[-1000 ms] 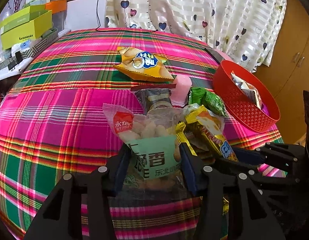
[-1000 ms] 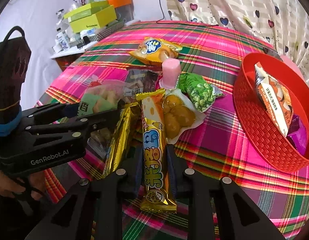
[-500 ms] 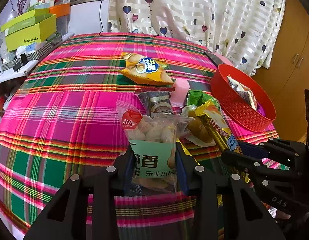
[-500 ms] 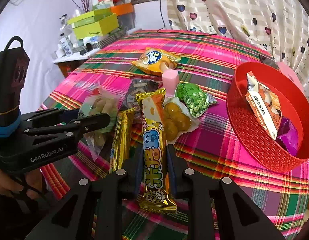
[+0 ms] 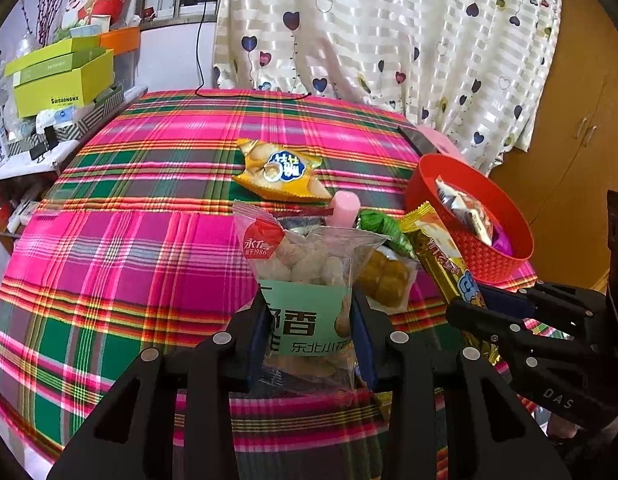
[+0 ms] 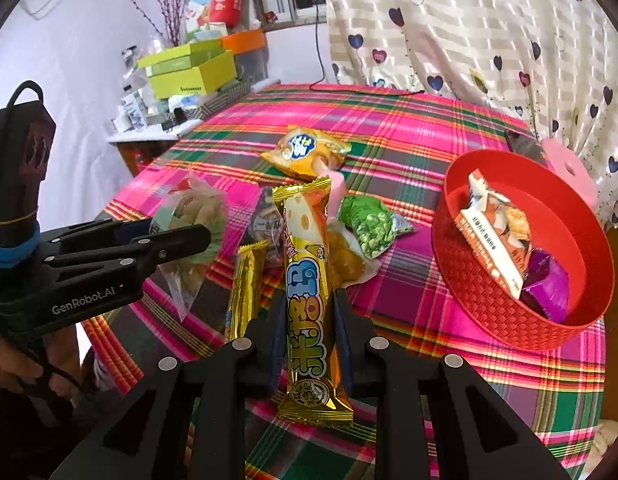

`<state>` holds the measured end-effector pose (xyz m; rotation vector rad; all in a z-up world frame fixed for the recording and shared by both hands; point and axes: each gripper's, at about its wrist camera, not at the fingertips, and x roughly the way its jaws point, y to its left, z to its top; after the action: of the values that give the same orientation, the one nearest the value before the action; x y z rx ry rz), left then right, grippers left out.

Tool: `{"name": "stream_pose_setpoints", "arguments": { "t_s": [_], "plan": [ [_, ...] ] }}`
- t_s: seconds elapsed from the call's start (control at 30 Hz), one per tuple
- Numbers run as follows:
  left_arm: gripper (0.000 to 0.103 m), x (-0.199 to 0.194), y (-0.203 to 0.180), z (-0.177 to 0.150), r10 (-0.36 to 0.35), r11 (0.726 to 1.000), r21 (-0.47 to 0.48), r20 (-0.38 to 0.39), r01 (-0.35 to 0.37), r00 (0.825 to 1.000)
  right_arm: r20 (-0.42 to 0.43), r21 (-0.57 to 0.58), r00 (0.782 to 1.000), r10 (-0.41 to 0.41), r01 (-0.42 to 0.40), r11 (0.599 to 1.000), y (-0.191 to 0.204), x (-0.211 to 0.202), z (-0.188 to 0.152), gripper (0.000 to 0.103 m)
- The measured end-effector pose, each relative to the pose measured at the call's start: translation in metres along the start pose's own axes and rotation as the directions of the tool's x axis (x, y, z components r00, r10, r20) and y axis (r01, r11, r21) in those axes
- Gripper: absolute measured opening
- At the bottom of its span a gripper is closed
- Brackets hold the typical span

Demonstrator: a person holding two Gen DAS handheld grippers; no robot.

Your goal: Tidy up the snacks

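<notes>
My left gripper (image 5: 309,320) is shut on a clear bag of pale round snacks with a green label (image 5: 305,280), held above the table; the bag also shows in the right wrist view (image 6: 189,216). My right gripper (image 6: 307,312) is shut on a long gold snack bar (image 6: 307,280), lifted off the cloth; the bar also shows in the left wrist view (image 5: 441,256). The red basket (image 6: 469,272) stands to the right with an orange-white packet (image 6: 497,228) and a purple packet (image 6: 549,288) inside.
On the plaid tablecloth (image 5: 129,240) lie a yellow chip bag (image 5: 281,170), a pink tube (image 5: 345,206), a green pea bag (image 6: 369,226), a pouch of yellow balls (image 6: 345,260), a dark packet (image 6: 265,224) and a second gold bar (image 6: 243,292). Green boxes (image 5: 61,80) stand far left.
Both grippers have risen and pulled back from the pile, each lifting its snack clear of the table. The table and basket look farther away.
</notes>
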<state>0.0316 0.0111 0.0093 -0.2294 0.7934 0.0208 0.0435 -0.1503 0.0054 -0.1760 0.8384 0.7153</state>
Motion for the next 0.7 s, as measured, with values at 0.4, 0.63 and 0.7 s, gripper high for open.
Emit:
{"name": "stream_pose_setpoints", "arguments": {
  "t_s": [0.4,0.63,0.7],
  "plan": [
    [0.039,-0.011,-0.014,0.012,-0.02,1.0,0.025,0.038,0.019,0.999,0.066,0.01,0.997,-0.034,0.033,0.999,-0.007,-0.026,0.008,0.02],
    [0.039,-0.012,-0.024,0.02,-0.032,0.999,0.046,0.049,0.03,0.998,0.092,0.02,0.994,-0.052,0.051,0.999,-0.015,-0.037,0.01,0.02],
    [0.039,-0.012,-0.028,0.022,-0.038,0.998,0.052,0.052,0.035,0.998,0.097,0.023,0.994,-0.056,0.054,0.998,-0.017,-0.04,0.01,0.02]
  ]
}}
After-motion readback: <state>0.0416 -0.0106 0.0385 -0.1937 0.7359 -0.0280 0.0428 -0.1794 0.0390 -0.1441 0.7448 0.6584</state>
